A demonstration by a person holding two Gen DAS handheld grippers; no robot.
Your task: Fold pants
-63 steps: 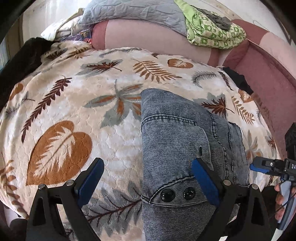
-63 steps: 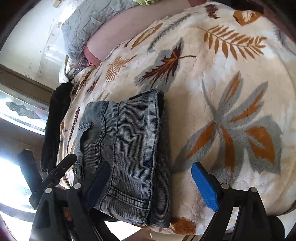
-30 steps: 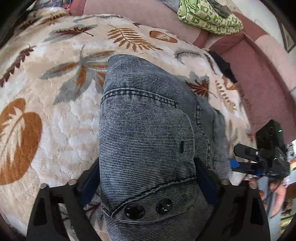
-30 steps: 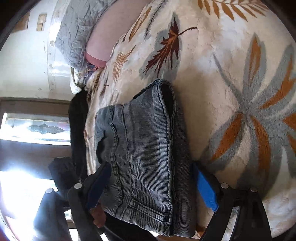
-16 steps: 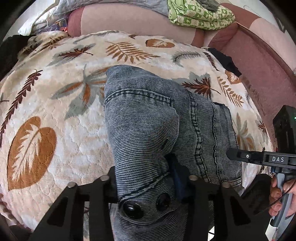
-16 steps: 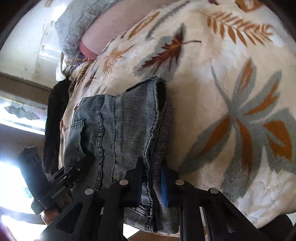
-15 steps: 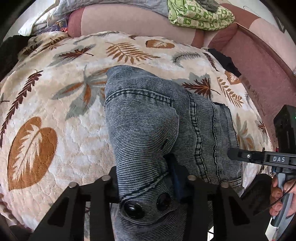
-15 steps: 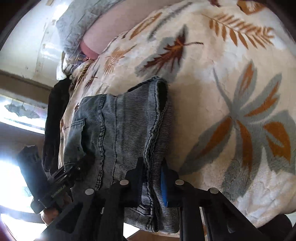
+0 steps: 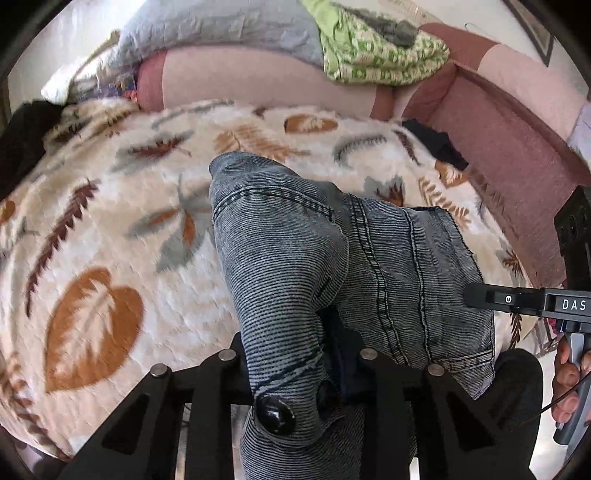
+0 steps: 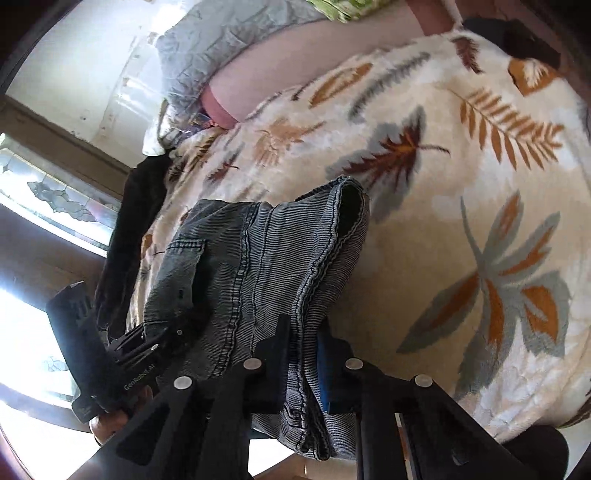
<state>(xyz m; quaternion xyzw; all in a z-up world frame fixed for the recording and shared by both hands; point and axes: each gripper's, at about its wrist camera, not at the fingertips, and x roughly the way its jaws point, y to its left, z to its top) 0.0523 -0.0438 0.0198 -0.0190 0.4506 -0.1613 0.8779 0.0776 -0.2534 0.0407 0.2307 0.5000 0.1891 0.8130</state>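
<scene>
Two tools clamp the folded pants (image 9: 369, 266) on the bed's leaf blanket (image 9: 110, 258).
Left tool (image 9: 295, 373) pinches the buttoned waistband, right tool (image 10: 306, 365) the stacked edge; thick denim looks heavy, floppy, so seams give firmest hold.

A home bedroom; leaf-print blanket (image 9: 110, 258) on bed; pillows (image 9: 221, 26) behind.

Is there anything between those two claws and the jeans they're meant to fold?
Nothing visible. The left claw and the right claw are both clamped directly on the jeans, each at the near edge. Only the leaf-patterned blanket lies under the jeans.
</scene>
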